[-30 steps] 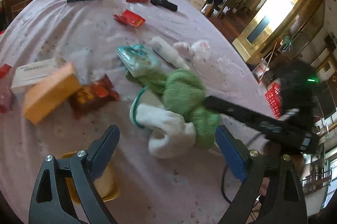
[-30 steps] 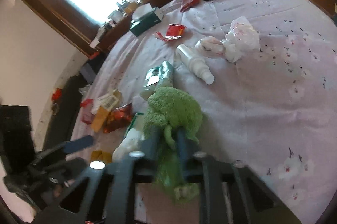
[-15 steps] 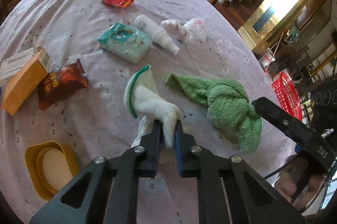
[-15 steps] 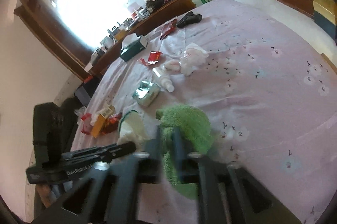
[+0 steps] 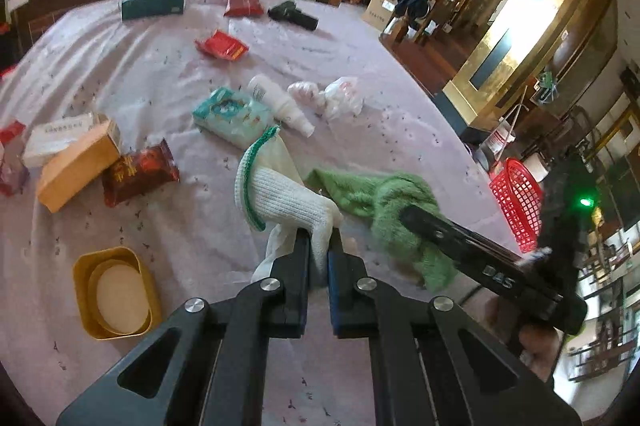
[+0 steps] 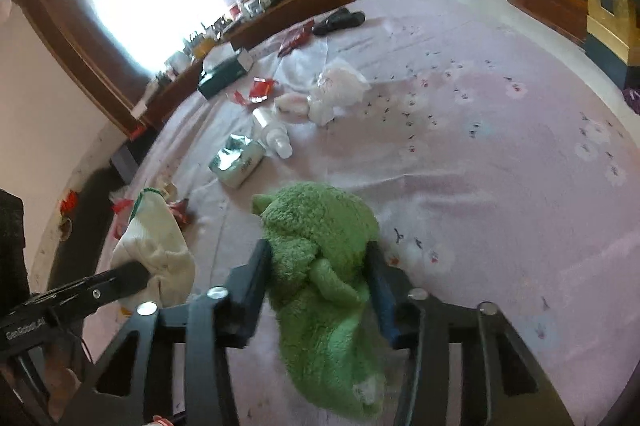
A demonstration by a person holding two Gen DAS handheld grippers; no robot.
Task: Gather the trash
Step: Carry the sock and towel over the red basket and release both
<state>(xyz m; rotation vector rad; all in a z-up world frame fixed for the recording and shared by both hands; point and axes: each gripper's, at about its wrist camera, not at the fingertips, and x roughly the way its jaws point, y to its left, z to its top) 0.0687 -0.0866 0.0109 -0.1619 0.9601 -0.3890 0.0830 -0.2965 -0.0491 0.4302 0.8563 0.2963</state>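
A white knit glove with a green cuff (image 5: 288, 197) stands up off the pink tablecloth (image 5: 160, 85), pinched at its fingers by my left gripper (image 5: 318, 238), which is shut on it. Right beside it lies a crumpled green towel (image 5: 400, 201). In the right wrist view the green towel (image 6: 320, 226) fills the gap of my right gripper (image 6: 320, 258), whose jaws are closing, one on either side of it. The glove (image 6: 156, 242) and the left gripper's fingertips (image 6: 132, 274) show at the left there.
A yellow soap dish (image 5: 116, 290), a red snack packet (image 5: 140, 171), an orange box (image 5: 78, 165), a teal tissue pack (image 5: 236, 115), a white bottle (image 5: 280, 103) and a plastic bag (image 5: 332, 95) lie around. A red basket (image 5: 518, 201) stands beyond the table's right edge.
My left gripper closed on the white glove and drew it up and apart from the towel. My right gripper let the green towel go, opened wide, and now narrows around it.
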